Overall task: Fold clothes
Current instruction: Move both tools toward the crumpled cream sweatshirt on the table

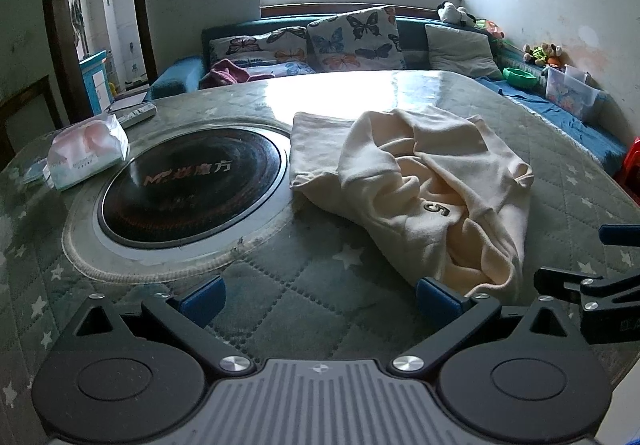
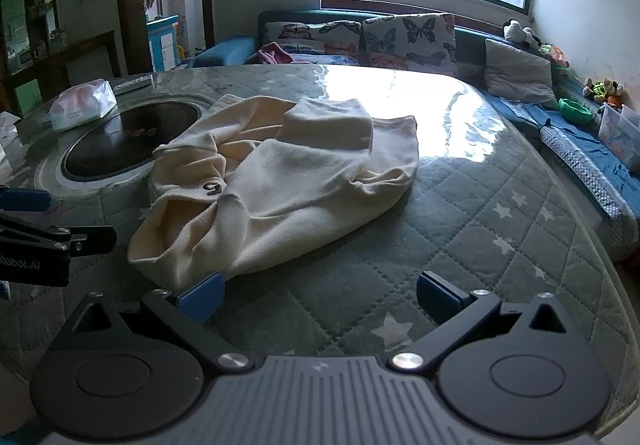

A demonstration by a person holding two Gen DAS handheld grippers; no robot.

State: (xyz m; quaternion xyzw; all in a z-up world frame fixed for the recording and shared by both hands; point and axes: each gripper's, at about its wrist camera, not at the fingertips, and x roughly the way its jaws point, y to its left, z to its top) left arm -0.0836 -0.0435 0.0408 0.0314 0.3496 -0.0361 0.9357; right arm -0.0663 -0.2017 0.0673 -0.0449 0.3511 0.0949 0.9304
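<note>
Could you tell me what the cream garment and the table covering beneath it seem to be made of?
The cream garment looks like soft, matte knit, perhaps fleece or cotton jersey: it slumps in thick, rounded folds. The table covering appears to be grey-green quilted fabric with stitched diamonds and white stars, apparently under a clear glossy sheet, judging by the window glare.

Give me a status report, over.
Left tongs open, right tongs open, both empty. Cream shirt crumpled on table. Tissue pack clear of it.

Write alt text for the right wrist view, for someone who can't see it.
A crumpled cream garment lies unfolded on a quilted, star-patterned table cover, just ahead of the open right gripper. A round black cooktop and a tissue pack sit to its left, with a cushioned sofa under a window behind.
</note>
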